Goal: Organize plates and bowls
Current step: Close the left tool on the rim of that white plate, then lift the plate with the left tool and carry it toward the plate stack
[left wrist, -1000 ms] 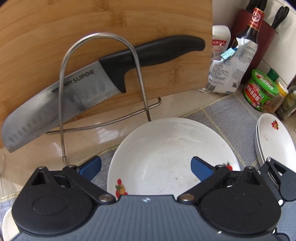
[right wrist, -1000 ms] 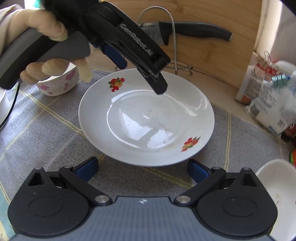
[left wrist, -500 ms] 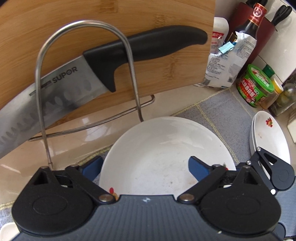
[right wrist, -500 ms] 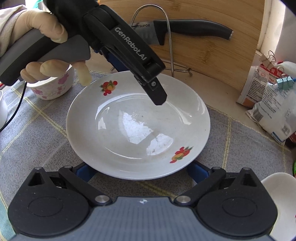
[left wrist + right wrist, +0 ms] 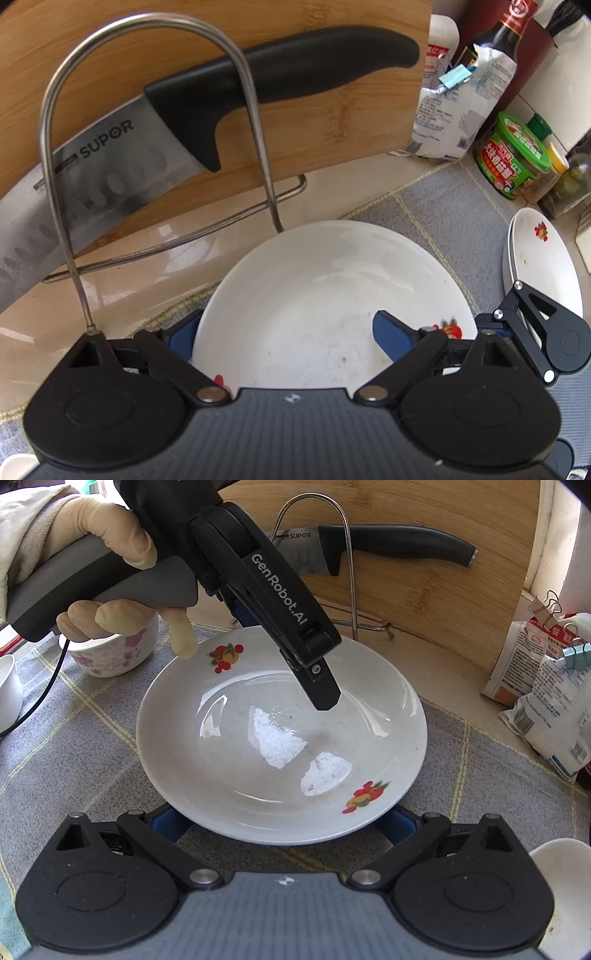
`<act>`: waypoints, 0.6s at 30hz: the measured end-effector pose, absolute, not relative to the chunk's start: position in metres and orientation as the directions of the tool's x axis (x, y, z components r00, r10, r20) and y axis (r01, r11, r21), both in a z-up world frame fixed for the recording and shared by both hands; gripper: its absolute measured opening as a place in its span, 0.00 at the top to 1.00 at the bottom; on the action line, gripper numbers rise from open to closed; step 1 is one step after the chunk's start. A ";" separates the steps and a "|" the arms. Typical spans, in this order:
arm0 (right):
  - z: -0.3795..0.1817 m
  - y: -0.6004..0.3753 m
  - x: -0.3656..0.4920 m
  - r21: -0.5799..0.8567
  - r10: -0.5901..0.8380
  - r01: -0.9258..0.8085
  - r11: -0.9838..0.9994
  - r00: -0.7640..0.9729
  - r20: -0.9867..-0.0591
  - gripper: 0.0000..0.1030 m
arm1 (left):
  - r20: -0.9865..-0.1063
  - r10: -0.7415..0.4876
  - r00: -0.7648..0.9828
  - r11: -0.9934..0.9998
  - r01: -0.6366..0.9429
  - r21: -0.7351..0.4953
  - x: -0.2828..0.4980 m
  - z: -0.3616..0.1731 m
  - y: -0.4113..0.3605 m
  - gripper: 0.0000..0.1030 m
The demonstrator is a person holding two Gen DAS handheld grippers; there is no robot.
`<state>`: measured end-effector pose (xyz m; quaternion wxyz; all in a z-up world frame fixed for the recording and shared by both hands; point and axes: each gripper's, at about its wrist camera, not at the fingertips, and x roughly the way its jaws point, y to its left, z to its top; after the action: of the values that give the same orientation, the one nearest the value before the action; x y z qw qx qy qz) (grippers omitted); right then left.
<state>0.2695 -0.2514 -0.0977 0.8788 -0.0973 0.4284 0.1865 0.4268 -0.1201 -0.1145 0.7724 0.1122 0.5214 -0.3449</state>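
A white plate with fruit prints [image 5: 280,753] lies on the grey checked mat, also in the left wrist view [image 5: 325,306]. My left gripper [image 5: 284,332] is open, one blue finger [image 5: 391,332] over the plate's inside and the other [image 5: 183,332] outside its rim. In the right wrist view it [image 5: 258,602] reaches over the plate's far rim. My right gripper [image 5: 284,823] is open, its blue fingers under the plate's near rim. A stack of white plates [image 5: 543,258] lies to the right.
A wire rack [image 5: 155,147] holds a knife [image 5: 221,107] against a wooden cutting board [image 5: 332,122] behind the plate. A flowered bowl [image 5: 114,650] stands at left. Bags [image 5: 546,686], a bottle and a green jar [image 5: 513,158] stand at right.
My right gripper has moved forward until its fingers are under the plate's near rim. My left gripper has moved closer over the plate's far rim.
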 end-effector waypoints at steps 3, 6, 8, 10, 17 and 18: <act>-0.098 -0.252 0.269 -0.011 0.251 -0.419 0.908 0.566 -0.785 0.00 | -0.887 -0.412 0.209 0.731 0.657 -0.185 0.428 -0.116 -0.122 0.09; -0.098 -0.252 0.269 -0.011 0.255 -0.421 0.907 0.570 -0.782 0.00 | -0.886 -0.414 0.209 0.731 0.657 -0.187 0.428 -0.117 -0.123 0.09; -0.098 -0.251 0.269 -0.011 0.253 -0.418 0.909 0.572 -0.780 0.00 | -0.886 -0.416 0.207 0.732 0.654 -0.191 0.428 -0.117 -0.123 0.09; -0.098 -0.251 0.269 -0.011 0.252 -0.416 0.909 0.572 -0.780 0.00 | -0.885 -0.419 0.204 0.732 0.652 -0.197 0.429 -0.117 -0.122 0.09; -0.097 -0.247 0.269 -0.017 0.241 -0.407 0.913 0.573 -0.784 0.00 | -0.882 -0.423 0.207 0.739 0.642 -0.204 0.429 -0.116 -0.118 0.09; -0.097 -0.247 0.269 -0.018 0.240 -0.407 0.913 0.573 -0.784 0.00 | -0.882 -0.423 0.207 0.741 0.640 -0.205 0.429 -0.115 -0.118 0.09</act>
<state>0.2694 -0.2468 -0.0970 0.8812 -0.0987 0.4244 0.1835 0.4295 -0.1181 -0.1154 0.7700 0.1028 0.5268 -0.3450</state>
